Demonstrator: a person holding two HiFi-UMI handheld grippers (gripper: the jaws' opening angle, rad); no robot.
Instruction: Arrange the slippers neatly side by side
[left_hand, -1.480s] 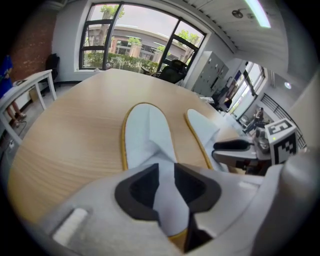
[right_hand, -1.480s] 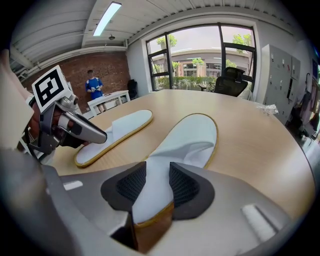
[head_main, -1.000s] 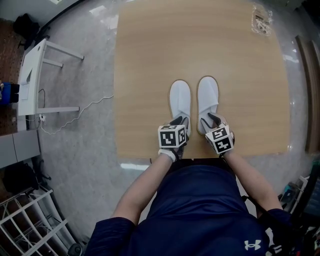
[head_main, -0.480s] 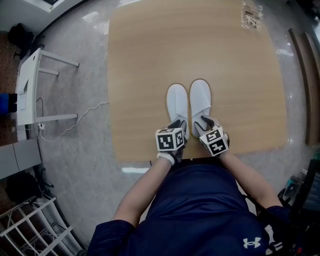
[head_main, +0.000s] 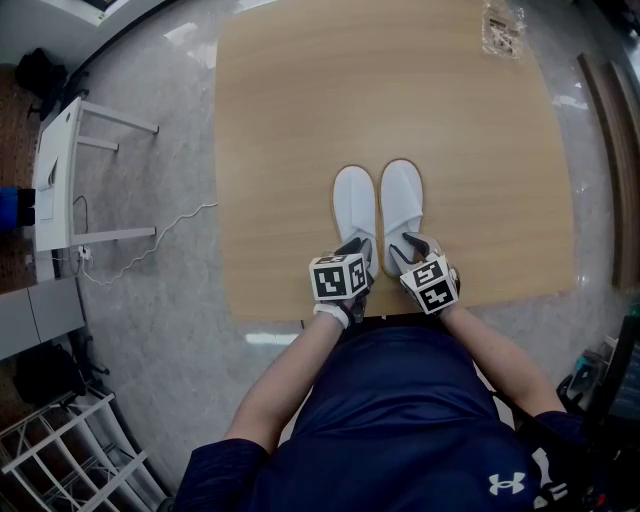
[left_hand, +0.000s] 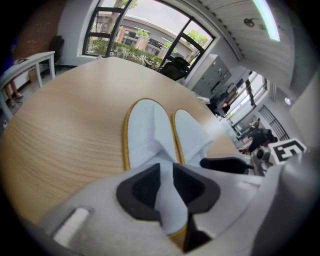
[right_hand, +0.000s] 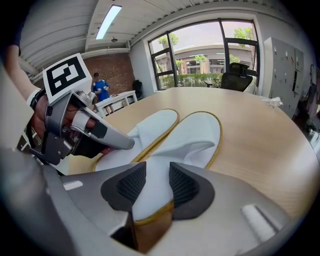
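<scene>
Two white slippers with tan edging lie toes-away on the wooden table (head_main: 290, 120). The left slipper (head_main: 355, 203) and the right slipper (head_main: 401, 198) rest side by side, edges touching. My left gripper (head_main: 358, 247) sits at the left slipper's heel (left_hand: 150, 125). Its jaws have just been closing, and its pads press the white heel fabric between them. My right gripper (head_main: 408, 245) grips the right slipper's heel (right_hand: 195, 135) the same way, with white fabric filling the gap between its pads (right_hand: 182, 185). Both grippers point downward over the table's near edge.
A clear plastic packet (head_main: 503, 28) lies at the table's far right corner. A white desk (head_main: 60, 170) and a cable (head_main: 150, 240) are on the floor at the left. A wire rack (head_main: 70, 450) stands at the lower left. The person's lap is against the near edge.
A second ago there was a gap between the two slippers; now they lie against each other. The head view shifted slightly. Both grippers stay at the heels.
</scene>
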